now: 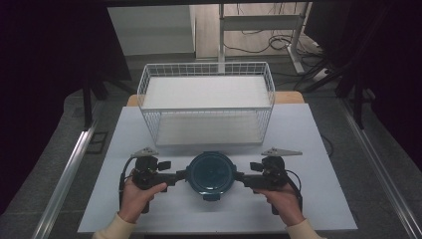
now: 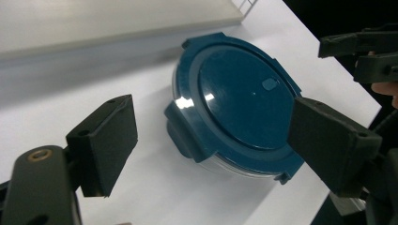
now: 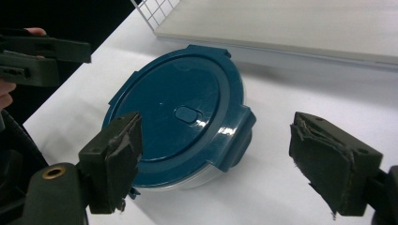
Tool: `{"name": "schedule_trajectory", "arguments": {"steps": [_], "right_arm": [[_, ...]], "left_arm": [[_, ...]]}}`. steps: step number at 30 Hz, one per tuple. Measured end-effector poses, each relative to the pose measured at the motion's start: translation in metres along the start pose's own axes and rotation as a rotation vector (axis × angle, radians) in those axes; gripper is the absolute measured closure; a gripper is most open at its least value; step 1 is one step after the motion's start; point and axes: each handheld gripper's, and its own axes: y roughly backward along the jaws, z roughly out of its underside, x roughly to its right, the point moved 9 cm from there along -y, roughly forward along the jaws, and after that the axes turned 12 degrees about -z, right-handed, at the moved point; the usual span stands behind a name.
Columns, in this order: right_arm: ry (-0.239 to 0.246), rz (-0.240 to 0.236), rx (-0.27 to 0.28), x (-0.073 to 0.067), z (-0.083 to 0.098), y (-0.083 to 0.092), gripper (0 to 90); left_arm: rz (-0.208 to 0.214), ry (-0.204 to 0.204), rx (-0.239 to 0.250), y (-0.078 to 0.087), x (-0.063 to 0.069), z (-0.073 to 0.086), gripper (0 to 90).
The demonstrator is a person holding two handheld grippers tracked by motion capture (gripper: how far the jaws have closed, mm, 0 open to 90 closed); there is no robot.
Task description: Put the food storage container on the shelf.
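A round container with a dark blue clip-on lid (image 1: pixel 210 172) rests on the white table (image 1: pixel 149 209), near its front edge. My left gripper (image 1: pixel 181 175) sits at the container's left side and my right gripper (image 1: pixel 240 177) at its right, both pointing inward at it. In the left gripper view the jaws (image 2: pixel 216 126) stand wide apart, and a side clip of the blue lid (image 2: pixel 239 98) lies ahead between them, clear of the left pad (image 2: pixel 105 145). In the right gripper view my gripper (image 3: pixel 223 154) also stands wide, with the lid (image 3: pixel 173 122) and its clip between the jaws, untouched by the right pad (image 3: pixel 328 164).
A white wire basket (image 1: pixel 206 99) with a pale board in it stands just behind the container, at the table's back. Bare white tabletop lies to either side of the hands. Dark floor, metal rails and cables surround the table.
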Motion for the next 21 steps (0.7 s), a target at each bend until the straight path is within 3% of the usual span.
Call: {"name": "schedule_trajectory", "arguments": {"steps": [5, 12, 15, 18, 21], "right_arm": [[-0.038, -0.029, -0.003, -0.003, 0.0, -0.009, 16.0], [-0.1, -0.04, -0.04, 0.005, 0.01, -0.027, 14.1], [-0.121, -0.04, -0.051, 0.009, 0.013, -0.032, 13.5], [-0.132, -0.039, -0.058, 0.011, 0.014, -0.035, 13.0], [-0.149, -0.047, -0.056, 0.012, 0.013, -0.039, 11.8]], "left_arm": [[0.05, 0.035, -0.036, -0.01, 0.005, 0.004, 15.5], [0.054, 0.046, -0.075, -0.018, 0.004, 0.007, 13.6], [0.082, 0.078, -0.101, -0.021, 0.003, 0.011, 13.1], [0.06, 0.088, -0.115, -0.026, -0.003, 0.014, 12.6], [0.082, 0.107, -0.129, -0.03, -0.004, 0.015, 12.4]]}}
